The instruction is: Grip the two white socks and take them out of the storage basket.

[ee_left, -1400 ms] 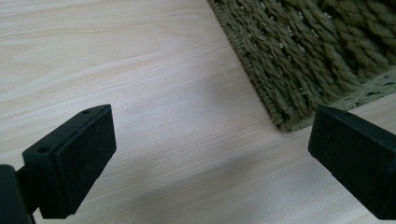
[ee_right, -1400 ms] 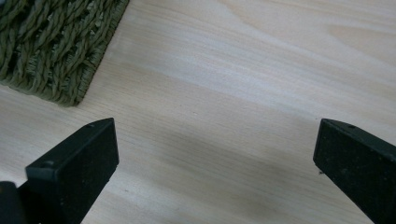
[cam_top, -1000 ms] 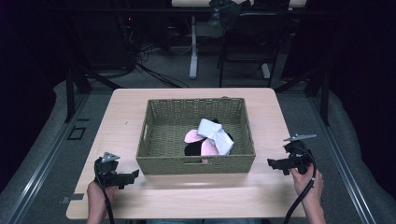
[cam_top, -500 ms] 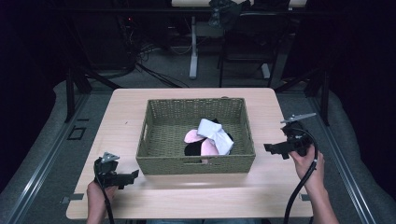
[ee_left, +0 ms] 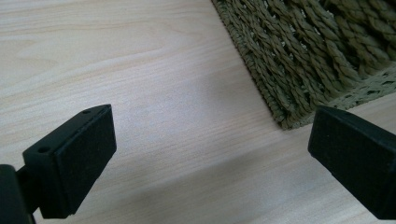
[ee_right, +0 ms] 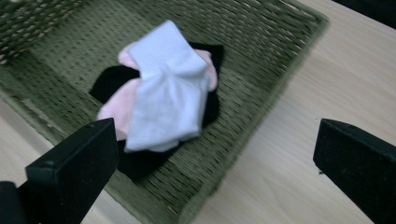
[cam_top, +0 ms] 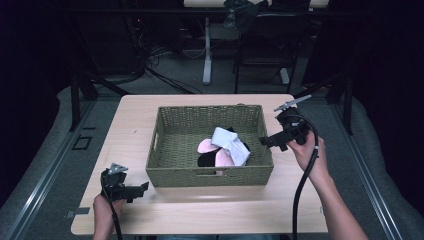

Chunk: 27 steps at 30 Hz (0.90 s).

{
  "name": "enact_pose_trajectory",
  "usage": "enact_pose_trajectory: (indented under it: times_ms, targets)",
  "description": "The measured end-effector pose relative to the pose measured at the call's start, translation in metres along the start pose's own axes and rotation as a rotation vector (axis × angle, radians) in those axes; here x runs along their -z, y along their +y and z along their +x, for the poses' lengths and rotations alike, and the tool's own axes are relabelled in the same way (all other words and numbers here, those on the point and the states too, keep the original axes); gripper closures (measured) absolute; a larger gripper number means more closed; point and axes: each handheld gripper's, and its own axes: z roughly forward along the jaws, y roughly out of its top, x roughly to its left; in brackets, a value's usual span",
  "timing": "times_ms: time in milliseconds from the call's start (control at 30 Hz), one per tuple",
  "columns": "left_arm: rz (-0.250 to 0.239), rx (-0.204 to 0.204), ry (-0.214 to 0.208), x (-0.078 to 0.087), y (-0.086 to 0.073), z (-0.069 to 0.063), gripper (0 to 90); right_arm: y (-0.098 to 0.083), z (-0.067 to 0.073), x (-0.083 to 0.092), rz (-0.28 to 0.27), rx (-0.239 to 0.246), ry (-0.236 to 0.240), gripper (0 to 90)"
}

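A green woven basket (cam_top: 175, 172) stands in the middle of the wooden table and holds a small pile of socks: a white sock (cam_top: 230, 143) on top of pink ones (cam_top: 206, 146) and black ones (cam_top: 205, 161). In the right gripper view the white sock (ee_right: 168, 91) lies over a pink sock (ee_right: 112, 109) and a black sock (ee_right: 107, 81). My right gripper (cam_top: 266, 142) hovers open at the basket's right rim, pointing at the pile. My left gripper (cam_top: 142, 187) rests open near the basket's front left corner (ee_left: 289, 116), with nothing between its jaws.
The basket wall (ee_right: 233, 154) lies between my right gripper and the socks. Bare table (cam_top: 210, 210) stretches along the front edge. Beyond the far edge stand chair and table legs (cam_top: 206, 50) on a dark floor.
My right gripper has lifted and moved forward and left, from the table's right front to the basket's right rim. The left gripper has stayed put.
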Motion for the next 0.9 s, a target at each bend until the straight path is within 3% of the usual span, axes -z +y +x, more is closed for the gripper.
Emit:
enact_pose_trajectory:
  times_ms: [33,133,333,500,567,600,633,900]
  targets:
    - [0.001,0.0,0.002,0.0,0.0,0.0,1.1,0.009,0.007,-0.006,-0.007,0.032,0.031,0.0]
    - [0.001,0.001,0.0,0.0,0.0,0.0,1.1,0.02,0.015,-0.017,0.006,0.065,0.061,0.0]
    - [-0.001,0.001,0.0,0.0,0.0,0.0,1.1,0.034,0.023,-0.039,0.044,0.045,0.095,0.0]
    - [-0.001,-0.001,-0.002,0.0,0.0,0.0,1.1,0.04,0.028,-0.053,0.065,0.036,0.09,0.0]
    - [-0.001,-0.001,-0.002,0.0,0.0,0.0,1.1,0.042,0.03,-0.061,0.103,0.04,0.076,1.0]
    - [-0.001,-0.001,-0.002,0.0,0.0,0.0,1.1,0.043,0.032,-0.066,0.103,0.033,0.069,3.5]
    - [-0.005,-0.004,0.0,0.0,0.0,0.0,1.1,0.044,0.033,-0.074,0.126,0.033,0.07,17.4]
    - [-0.003,-0.005,0.003,-0.001,0.0,0.0,1.1,0.046,0.044,-0.103,0.173,0.071,0.075,20.5]
